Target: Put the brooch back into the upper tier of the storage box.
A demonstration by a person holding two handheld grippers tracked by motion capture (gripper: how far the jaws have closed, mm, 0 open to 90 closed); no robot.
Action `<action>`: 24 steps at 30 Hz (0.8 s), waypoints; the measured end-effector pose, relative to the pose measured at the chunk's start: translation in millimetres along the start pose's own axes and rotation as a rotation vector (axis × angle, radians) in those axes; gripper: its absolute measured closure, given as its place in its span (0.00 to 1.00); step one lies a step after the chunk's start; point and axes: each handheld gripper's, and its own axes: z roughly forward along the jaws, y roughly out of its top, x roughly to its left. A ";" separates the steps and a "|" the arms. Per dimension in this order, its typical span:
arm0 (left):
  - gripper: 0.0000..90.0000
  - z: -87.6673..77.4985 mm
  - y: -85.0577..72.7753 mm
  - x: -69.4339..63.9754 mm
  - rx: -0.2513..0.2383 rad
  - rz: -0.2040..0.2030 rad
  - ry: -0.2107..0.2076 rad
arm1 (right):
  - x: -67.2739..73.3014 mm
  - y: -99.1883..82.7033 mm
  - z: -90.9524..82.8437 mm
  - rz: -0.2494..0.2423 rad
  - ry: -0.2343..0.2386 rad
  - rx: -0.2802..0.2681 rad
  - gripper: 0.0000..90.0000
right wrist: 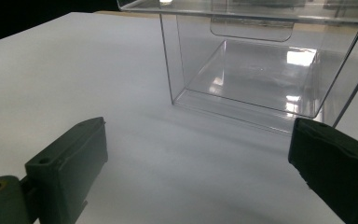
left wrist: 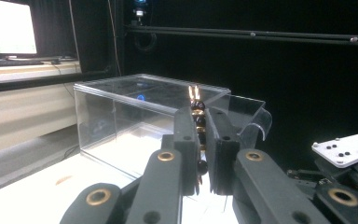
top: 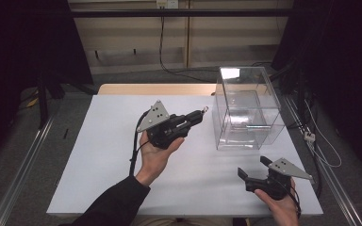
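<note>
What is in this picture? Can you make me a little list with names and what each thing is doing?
Left hand-held gripper: shut on a beaded strand, held up near the box
Right hand-held gripper: open, holding nothing, low over the table
Clear box: stands on the table, looks empty
Table: white top

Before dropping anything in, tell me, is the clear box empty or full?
Empty: through the clear box's walls the high view and right gripper view show only its bare floor and reflections.
</note>
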 end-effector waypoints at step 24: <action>0.93 28.3 4.1 -10.0 0.024 0.021 -0.025 | -0.1 -0.6 -0.7 -0.001 0.004 0.002 0.05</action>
